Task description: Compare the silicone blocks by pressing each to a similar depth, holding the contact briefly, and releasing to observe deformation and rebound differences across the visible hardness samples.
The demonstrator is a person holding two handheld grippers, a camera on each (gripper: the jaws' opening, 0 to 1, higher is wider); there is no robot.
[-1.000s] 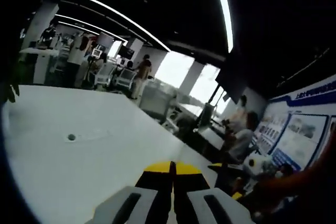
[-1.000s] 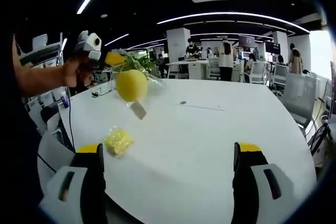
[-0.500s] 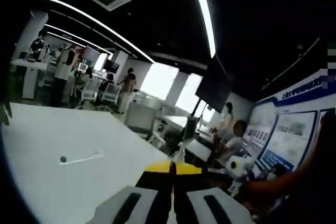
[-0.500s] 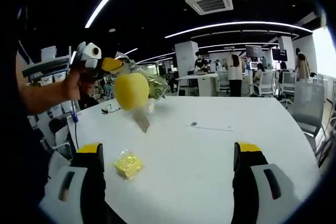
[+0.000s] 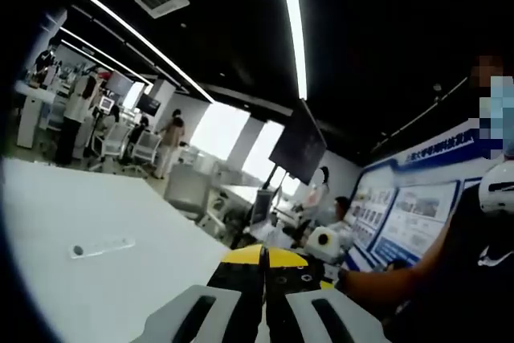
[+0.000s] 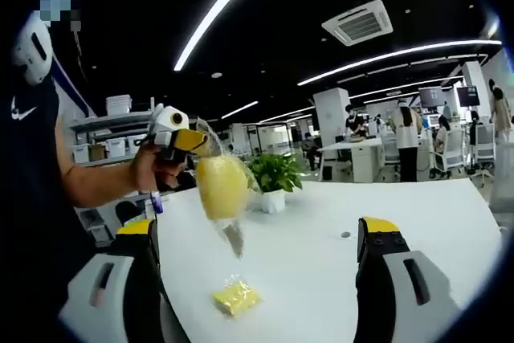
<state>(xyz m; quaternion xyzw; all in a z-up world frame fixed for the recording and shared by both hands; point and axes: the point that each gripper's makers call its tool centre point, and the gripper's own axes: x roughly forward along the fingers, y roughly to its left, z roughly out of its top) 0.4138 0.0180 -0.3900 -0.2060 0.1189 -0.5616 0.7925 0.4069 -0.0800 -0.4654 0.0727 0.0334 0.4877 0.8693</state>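
In the right gripper view, the left gripper (image 6: 195, 141), raised above the white table (image 6: 401, 230), is clamped on a clear bag holding a yellow silicone block (image 6: 222, 187). A second bagged yellow block (image 6: 236, 298) lies on the table near the right gripper (image 6: 262, 275), whose jaws gape wide and empty.

In the left gripper view the left gripper's jaws are pressed together.

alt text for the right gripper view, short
The left gripper, raised in a person's hand, dangles a clear bag holding a yellow block above a white table. Another bagged yellow block lies between the right gripper's open jaws.
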